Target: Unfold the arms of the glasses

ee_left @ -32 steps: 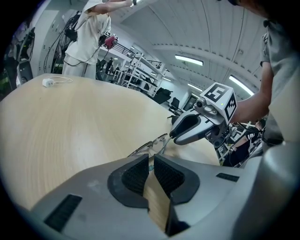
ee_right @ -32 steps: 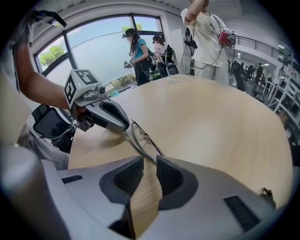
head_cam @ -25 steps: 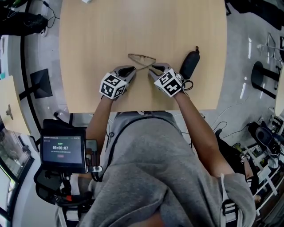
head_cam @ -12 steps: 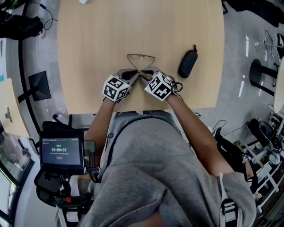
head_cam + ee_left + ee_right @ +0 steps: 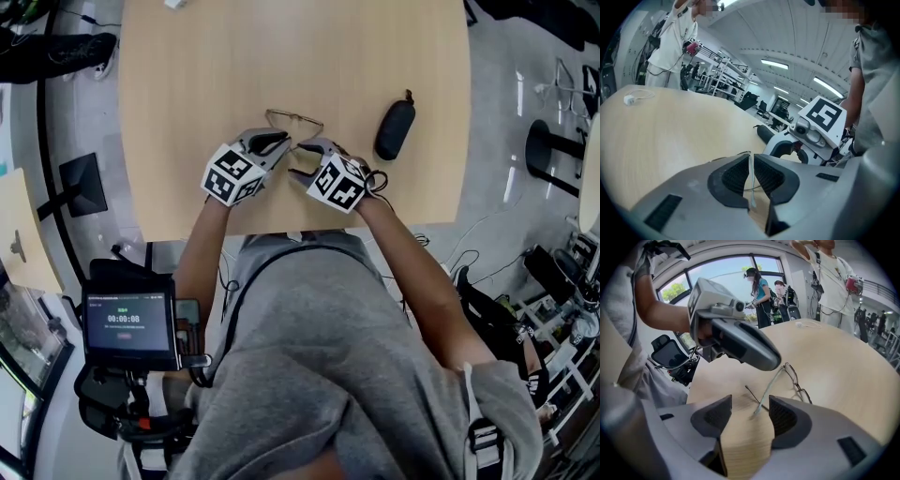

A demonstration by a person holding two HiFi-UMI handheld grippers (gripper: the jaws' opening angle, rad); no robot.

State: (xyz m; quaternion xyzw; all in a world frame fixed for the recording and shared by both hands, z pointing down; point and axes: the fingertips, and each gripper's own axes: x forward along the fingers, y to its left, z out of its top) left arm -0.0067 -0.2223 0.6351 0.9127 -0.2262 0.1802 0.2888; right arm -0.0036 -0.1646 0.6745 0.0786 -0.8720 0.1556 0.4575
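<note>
Thin-framed glasses [image 5: 294, 120] lie lenses-away on the wooden table [image 5: 187, 84], just beyond both grippers. My left gripper [image 5: 279, 142] is shut on one thin arm of the glasses [image 5: 751, 174], which runs up between its pads in the left gripper view. My right gripper [image 5: 302, 161] sits close to the right of it, and its jaws are opening. The free tip of an arm [image 5: 761, 405] lies between its pads without touching either. The lenses [image 5: 795, 380] rest on the table beyond, and the left gripper [image 5: 740, 345] hangs over them in the right gripper view.
A black glasses case [image 5: 395, 128] lies to the right of the glasses. A small white object with a cord [image 5: 174, 4] sits at the far table edge. A screen on a stand [image 5: 129, 319] is at my lower left. People stand beyond the table.
My right gripper moved left next to the left one and its jaws let go of the arm and widened. My left gripper rose a little, still holding the arm.
</note>
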